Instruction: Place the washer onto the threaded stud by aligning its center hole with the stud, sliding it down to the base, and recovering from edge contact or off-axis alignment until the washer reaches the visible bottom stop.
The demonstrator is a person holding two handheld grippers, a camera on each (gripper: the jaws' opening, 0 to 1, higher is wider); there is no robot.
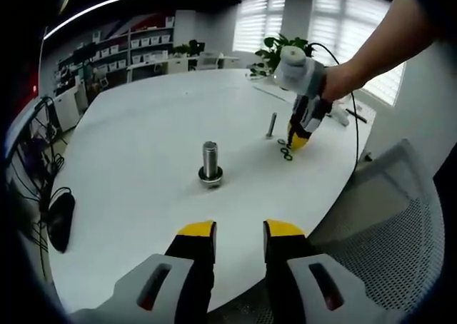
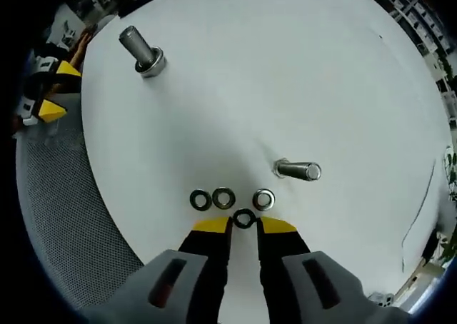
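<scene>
Several steel washers lie flat in a cluster on the white table (image 2: 300,67). One dark washer (image 2: 244,219) sits right between the yellow tips of my right gripper (image 2: 244,228), whose jaws stand narrowly apart beside it, open. The others, washer (image 2: 200,200), washer (image 2: 223,197) and washer (image 2: 263,198), lie just beyond. A thin threaded stud (image 2: 298,170) stands close behind them. A thick threaded stud (image 1: 209,160) stands mid-table with a washer (image 1: 210,178) at its base. My left gripper (image 1: 240,231) hovers open near the table edge. The right gripper (image 1: 298,135) reaches down to the washers (image 1: 285,153).
A person's hand (image 1: 343,78) holds the right gripper. A grey mesh chair (image 1: 385,224) stands by the table's near edge. A black object (image 1: 61,220) lies at the table's left rim. Shelves and a plant stand behind the table.
</scene>
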